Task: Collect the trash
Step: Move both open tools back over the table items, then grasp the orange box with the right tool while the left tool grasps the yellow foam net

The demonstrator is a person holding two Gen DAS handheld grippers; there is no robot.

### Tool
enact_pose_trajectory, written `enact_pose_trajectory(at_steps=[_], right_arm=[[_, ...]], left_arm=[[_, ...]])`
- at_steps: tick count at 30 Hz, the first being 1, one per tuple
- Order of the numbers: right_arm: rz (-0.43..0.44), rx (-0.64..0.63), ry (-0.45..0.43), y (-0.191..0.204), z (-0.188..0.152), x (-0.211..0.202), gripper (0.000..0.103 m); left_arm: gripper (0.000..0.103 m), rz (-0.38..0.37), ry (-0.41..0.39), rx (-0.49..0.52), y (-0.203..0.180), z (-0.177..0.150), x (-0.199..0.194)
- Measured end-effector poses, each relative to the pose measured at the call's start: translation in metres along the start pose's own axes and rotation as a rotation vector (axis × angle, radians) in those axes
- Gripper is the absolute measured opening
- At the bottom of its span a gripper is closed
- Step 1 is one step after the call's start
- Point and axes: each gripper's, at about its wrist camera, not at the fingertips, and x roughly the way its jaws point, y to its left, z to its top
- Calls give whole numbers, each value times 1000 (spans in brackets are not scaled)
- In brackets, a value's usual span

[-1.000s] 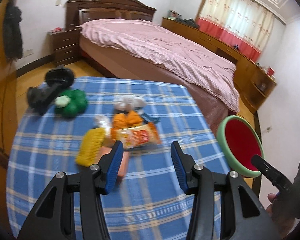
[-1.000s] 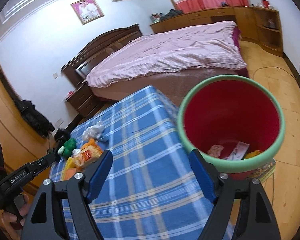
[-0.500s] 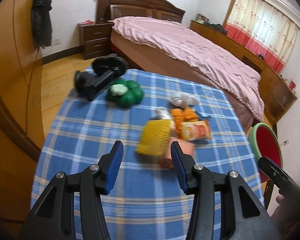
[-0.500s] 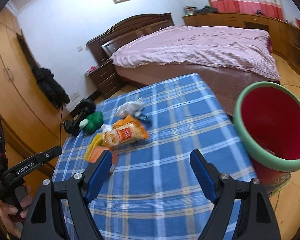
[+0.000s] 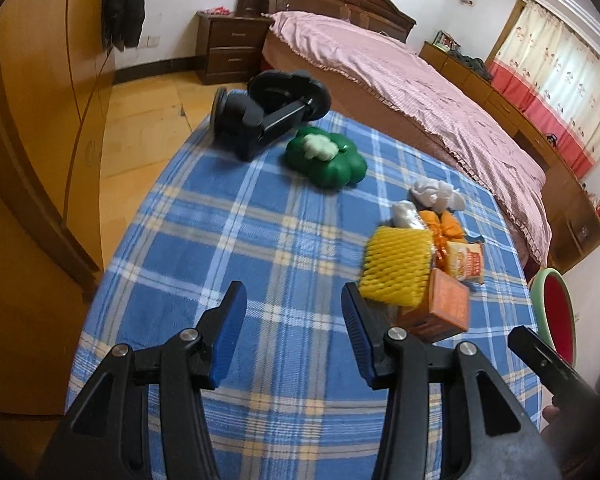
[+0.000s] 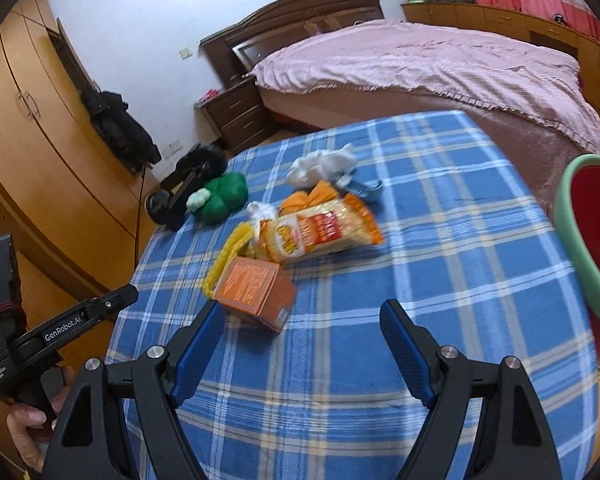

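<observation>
Both grippers have swung left from the red bin [image 6: 592,240]; left gripper [image 5: 294,320] and right gripper [image 6: 300,344] gape wide, empty, near the orange carton [image 6: 254,290].

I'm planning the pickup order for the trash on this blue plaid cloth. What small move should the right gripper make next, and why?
Probably ease the right gripper forward and slightly left to straddle the orange cardboard box. Its jaws stand open and empty, the box is the nearest piece of the pile, just ahead of its left finger, and the red bin with the green rim waits at the right.
</observation>
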Motion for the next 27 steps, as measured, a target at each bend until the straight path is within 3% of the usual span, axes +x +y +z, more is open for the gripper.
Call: enact_pose_trajectory(at_steps=[24,27], right_arm=[[-21,-127,121,47,-1,72,82],[-38,-132,116,48,0,78,74]], left_arm=[[49,-22,56,-57,23,-7,34],[49,-22,59,-56,23,-7,34]])
